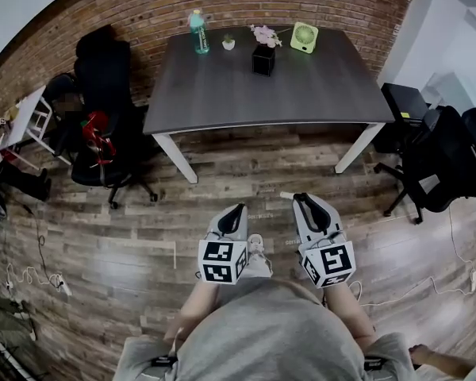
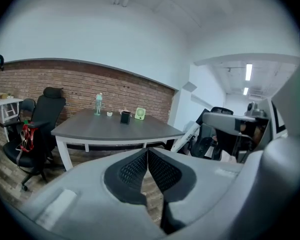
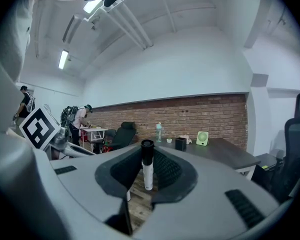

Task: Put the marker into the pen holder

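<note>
**A:** One marker [image 3: 147, 165], white barrel with a black cap, stands upright in the right tool [image 1: 303, 199]. The jaws are clamped on the white barrel just under the cap. It is well apart from the pen holder [image 1: 262, 59], out over the wooden floor on the near side of it.

**B:** How do you expect it to handle?

**A:** Light and stiff, I'd judge, with a smooth plastic skin. A loose squeeze could let it slide or swing between the jaws. Mid-barrel looks like the sensible place to hold it, leaving a free end to lead into the opening.

**B:** And the other one?

**A:** The left tool [image 2: 148, 154] has its jaws pressed together with nothing between them. It hangs just beside the right one, equally far from the pen holder.

**B:** What surrounds the target?

**A:** The pen holder is a small black box toward the far edge of the dark surface [image 1: 317, 94]. A green fan [image 1: 305, 36] stands near it on one side and a bottle [image 1: 197, 32] farther off on the other. Pink flowers [image 1: 265, 35] sit just behind it; I cannot tell whether they touch.

**B:** Any risk?

**A:** The mouth looks small, so the marker probably needs to go in end first and nearly vertical. If it is let go too high, something this light could bounce out.
</note>
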{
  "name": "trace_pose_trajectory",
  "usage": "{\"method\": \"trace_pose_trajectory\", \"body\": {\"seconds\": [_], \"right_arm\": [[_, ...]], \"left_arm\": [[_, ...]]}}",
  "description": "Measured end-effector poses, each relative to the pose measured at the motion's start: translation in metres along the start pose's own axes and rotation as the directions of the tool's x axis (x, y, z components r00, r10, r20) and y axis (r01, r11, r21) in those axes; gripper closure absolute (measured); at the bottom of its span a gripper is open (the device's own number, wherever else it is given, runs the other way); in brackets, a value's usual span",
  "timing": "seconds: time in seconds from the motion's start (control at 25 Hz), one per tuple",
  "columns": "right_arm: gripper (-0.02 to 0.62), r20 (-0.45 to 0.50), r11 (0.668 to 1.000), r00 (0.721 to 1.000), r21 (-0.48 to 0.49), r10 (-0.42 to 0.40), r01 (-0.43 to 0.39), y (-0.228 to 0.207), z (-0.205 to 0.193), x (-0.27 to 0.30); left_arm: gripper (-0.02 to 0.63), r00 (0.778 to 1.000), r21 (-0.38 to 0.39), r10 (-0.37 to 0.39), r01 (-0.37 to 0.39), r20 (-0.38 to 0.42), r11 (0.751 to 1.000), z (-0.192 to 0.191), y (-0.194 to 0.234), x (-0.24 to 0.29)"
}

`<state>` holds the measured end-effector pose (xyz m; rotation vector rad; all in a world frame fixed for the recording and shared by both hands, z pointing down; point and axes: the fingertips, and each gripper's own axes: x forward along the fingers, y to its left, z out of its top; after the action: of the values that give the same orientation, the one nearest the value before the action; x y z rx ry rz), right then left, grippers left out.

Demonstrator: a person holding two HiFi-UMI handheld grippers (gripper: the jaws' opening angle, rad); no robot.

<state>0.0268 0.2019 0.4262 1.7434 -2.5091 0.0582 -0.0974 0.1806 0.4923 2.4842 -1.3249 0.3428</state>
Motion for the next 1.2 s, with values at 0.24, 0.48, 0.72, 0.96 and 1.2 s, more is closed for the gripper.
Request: {"method": "trace_pose_trajectory", "body": {"seconds": [0.24,0.48,0.72,0.96,1.2], "right_arm": [[0.523,0.013,1.000,1.000,-0.008,-0.015,0.015,-0.040,0.020,0.069],[0.523,0.023,0.999,0.999,0.002,-0.039,0.039,-0.068,0.031,0.128],[0.523,0.024,0.999,0.998,0.009,-0.050,0.049,-0.088,0.033,0.173],[0.523,0.015,0.998,0.998,0.012,-0.059,0.059,-0.101,0.034,0.208],[0.523,0.009,0.998,0.998,0.024,-0.064,0.064,-0.106,0.033,0.225]], "left_arm": [[0.586,1.000,0.005,-0.017,0.017,0.001,1.000,0.041,0.028,0.064],[0.586,0.999,0.027,-0.049,0.049,0.003,0.998,0.074,0.055,0.117],[0.586,0.998,0.036,-0.062,0.063,-0.010,0.997,0.091,0.079,0.160],[0.586,0.997,0.037,-0.076,0.077,-0.018,0.996,0.103,0.100,0.190],[0.586,0.997,0.028,-0.071,0.072,-0.027,0.997,0.107,0.113,0.204]]}}
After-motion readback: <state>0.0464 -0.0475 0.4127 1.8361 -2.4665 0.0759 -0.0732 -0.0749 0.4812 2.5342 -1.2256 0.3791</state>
